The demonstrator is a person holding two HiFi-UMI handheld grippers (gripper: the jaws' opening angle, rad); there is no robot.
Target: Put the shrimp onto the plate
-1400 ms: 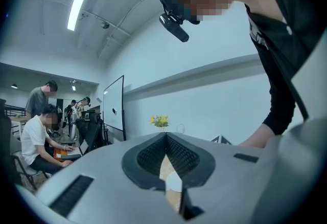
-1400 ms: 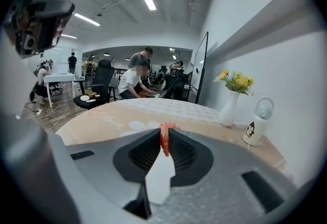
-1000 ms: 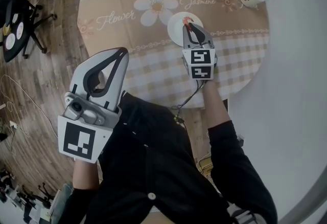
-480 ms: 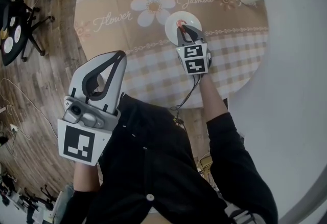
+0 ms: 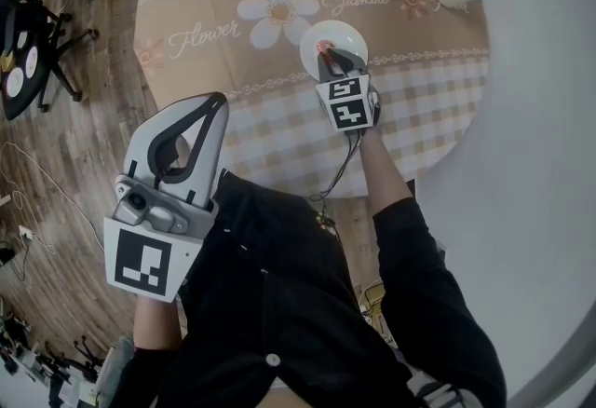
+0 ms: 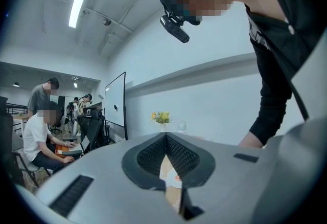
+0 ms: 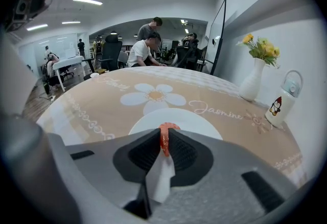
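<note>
A small orange-red shrimp [image 7: 164,138] is pinched between the tips of my right gripper [image 7: 164,142], which is shut on it. The shrimp [image 5: 325,48] hangs over the white plate [image 5: 345,36] that lies on the round table. In the right gripper view the plate [image 7: 196,121] shows just beyond the jaws. My left gripper [image 5: 216,102] is held back near the person's body, off the table's near edge. Its jaws meet at the tip and nothing is between them [image 6: 166,135].
The round table [image 5: 233,117] has a beige checked cloth with a flower print. A white vase with yellow flowers [image 7: 254,81] and a small penguin bottle [image 7: 284,96] stand at the far right. Office chairs [image 5: 37,34] stand on the wooden floor at left. People sit in the background.
My right gripper has moved forward with the shrimp, from the plate's near edge to over the plate. The left gripper has barely moved.
</note>
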